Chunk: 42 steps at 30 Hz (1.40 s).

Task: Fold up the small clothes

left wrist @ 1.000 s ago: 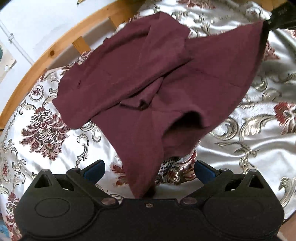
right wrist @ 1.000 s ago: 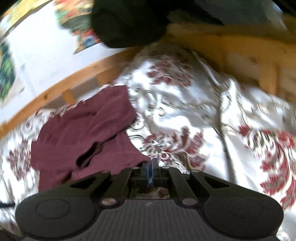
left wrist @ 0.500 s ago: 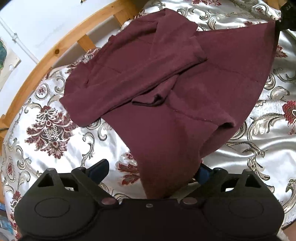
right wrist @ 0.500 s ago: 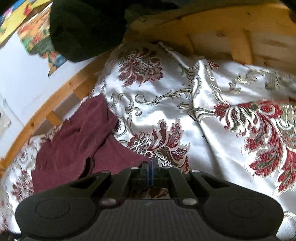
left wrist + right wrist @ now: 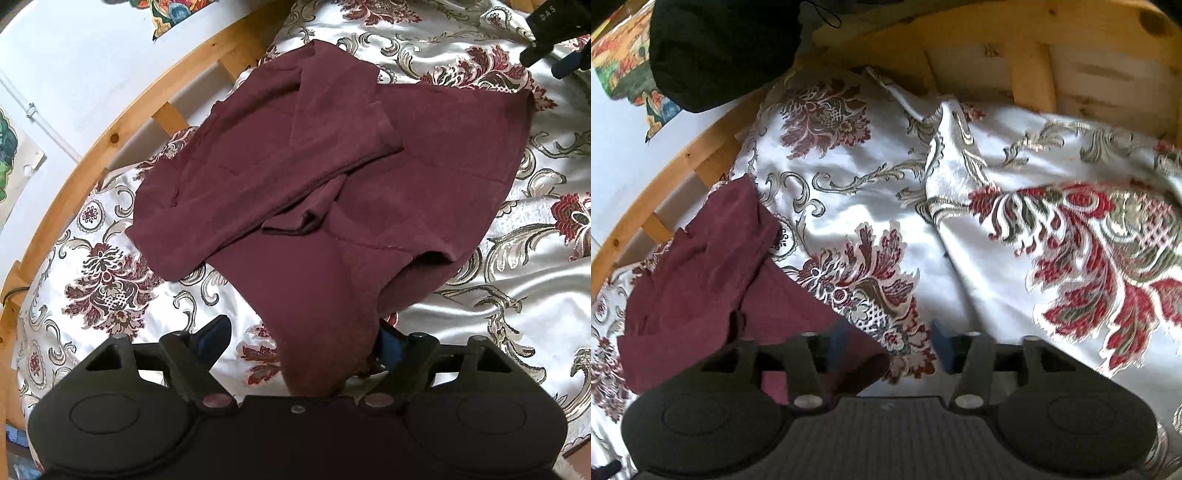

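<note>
We see the maroon garment [image 5: 332, 192] stretched diagonally across the bedspread [image 5: 517, 288]; our left gripper [image 5: 306, 339] closing around its near corner, right gripper [image 5: 890, 343] opening, released

A maroon knit garment [image 5: 332, 177] is spread, rumpled and only partly flattened, on the floral satin bedspread [image 5: 517, 295]. It is lain toward the bedspread's edge nearest the wooden rail. One sleeve is folded across the body, its cuff turned back over the middle. A tapering corner is drawn out toward the near side of the bedspread. The opposite corner [image 5: 849, 354] is laid flat on a red floral motif.
</note>
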Available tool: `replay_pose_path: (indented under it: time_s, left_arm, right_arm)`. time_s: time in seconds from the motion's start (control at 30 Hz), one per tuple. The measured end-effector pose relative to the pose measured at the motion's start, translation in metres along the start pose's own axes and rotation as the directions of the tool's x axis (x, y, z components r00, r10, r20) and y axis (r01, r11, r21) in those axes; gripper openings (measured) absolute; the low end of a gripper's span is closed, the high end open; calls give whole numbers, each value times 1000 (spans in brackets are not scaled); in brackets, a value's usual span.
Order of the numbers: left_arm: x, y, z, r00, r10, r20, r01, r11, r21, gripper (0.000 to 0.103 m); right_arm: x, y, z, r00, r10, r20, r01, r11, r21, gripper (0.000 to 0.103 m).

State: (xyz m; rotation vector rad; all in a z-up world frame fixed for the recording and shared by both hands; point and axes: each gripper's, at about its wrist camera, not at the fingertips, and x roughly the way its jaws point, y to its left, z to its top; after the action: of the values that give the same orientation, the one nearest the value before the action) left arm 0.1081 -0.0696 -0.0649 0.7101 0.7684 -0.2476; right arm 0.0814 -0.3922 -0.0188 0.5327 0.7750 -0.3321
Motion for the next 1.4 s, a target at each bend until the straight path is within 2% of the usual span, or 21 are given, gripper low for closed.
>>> replay_pose_path:
  time_s: [0.1, 0.17, 0.23, 0.27, 0.3, 0.33, 0.37, 0.43, 0.57, 0.63, 0.8, 0.83, 0.87, 0.9, 1.03, 1.17, 1.23, 1.3, 1.33, 1.4]
  left_arm:
    - [-1, -2, 0, 1000, -23, 8, 23, 1000, 15, 62]
    - [-2, -6, -1, 999, -32, 11, 31, 999, 39, 54]
    - [-2, -10, -1, 999, -33, 13, 33, 998, 58, 43]
    - [-2, -12, -1, 999, -32, 14, 31, 997, 67, 41]
    - [-2, -13, -1, 999, -32, 16, 31, 997, 72, 36]
    - [-2, -12, -1, 999, -32, 20, 30, 997, 74, 34]
    - [-3, -12, -2, 999, -35, 23, 33, 997, 73, 28]
    - [-5, -10, -2, 999, -41, 30, 39, 997, 63, 21]
    - [-8, -6, -3, 997, -55, 45, 54, 998, 36, 17]
    - [-8, -6, -3, 997, -62, 45, 61, 998, 32, 12]
    - [-9, -6, -3, 996, -68, 54, 66, 997, 29, 11]
    - [-9, -5, -3, 996, -67, 55, 66, 998, 23, 11]
    - [-10, -4, -3, 996, -66, 56, 65, 998, 19, 11]
    - [-10, -3, -3, 996, -66, 57, 65, 998, 12, 11]
    - [-10, 2, -3, 996, -64, 63, 66, 998, -18, 12]
    - [-9, 2, -3, 996, -65, 57, 66, 998, -23, 17]
    - [-9, 1, -3, 997, -63, 55, 64, 998, -17, 18]
    - [-9, 1, -2, 997, -61, 55, 62, 998, -16, 20]
    - [-9, 1, -2, 997, -62, 56, 63, 998, -18, 21]
    - [-9, 1, -2, 997, -59, 55, 60, 998, -21, 22]
  right_arm:
    - [1, 6, 0, 1000, 18, -9, -18, 999, -39, 65]
    - [6, 13, -1, 998, 54, -44, -57, 995, -78, 66]
    - [17, 25, -4, 994, 65, -86, -78, 986, -148, 66]
    - [24, 31, -7, 992, 64, -109, -83, 980, -182, 65]
    - [32, 35, -9, 989, 58, -134, -85, 976, -202, 62]
    - [39, 38, -11, 986, 51, -156, -83, 974, -210, 52]
    - [43, 39, -12, 986, 46, -163, -79, 975, -207, 33]
    - [44, 35, -10, 988, 50, -147, -76, 981, -180, 10]
    - [31, 25, -2, 995, 63, -74, -72, 989, -129, 4]
    - [27, 20, 2, 997, 58, -46, -63, 991, -117, 4]
    - [27, 17, 2, 995, 55, -78, -64, 992, -111, 5]
    - [27, 18, 1, 995, 47, -86, -58, 991, -123, 9]
    - [25, 20, 0, 995, 35, -91, -48, 989, -142, 20]
    - [24, 22, -1, 996, 22, -91, -37, 987, -159, 24]
    - [17, 38, -7, 993, 32, -113, -59, 966, -251, 76]
    - [13, 59, -19, 988, 47, -148, -101, 918, -382, 88]
    - [10, 70, -25, 987, 59, -147, -118, 889, -441, 90]
    - [5, 81, -32, 981, 105, -162, -173, 855, -489, 97]
    - [3, 86, -36, 967, 160, -198, -241, 829, -505, 102]
    - [0, 98, -45, 925, 253, -283, -370, 768, -522, 103]
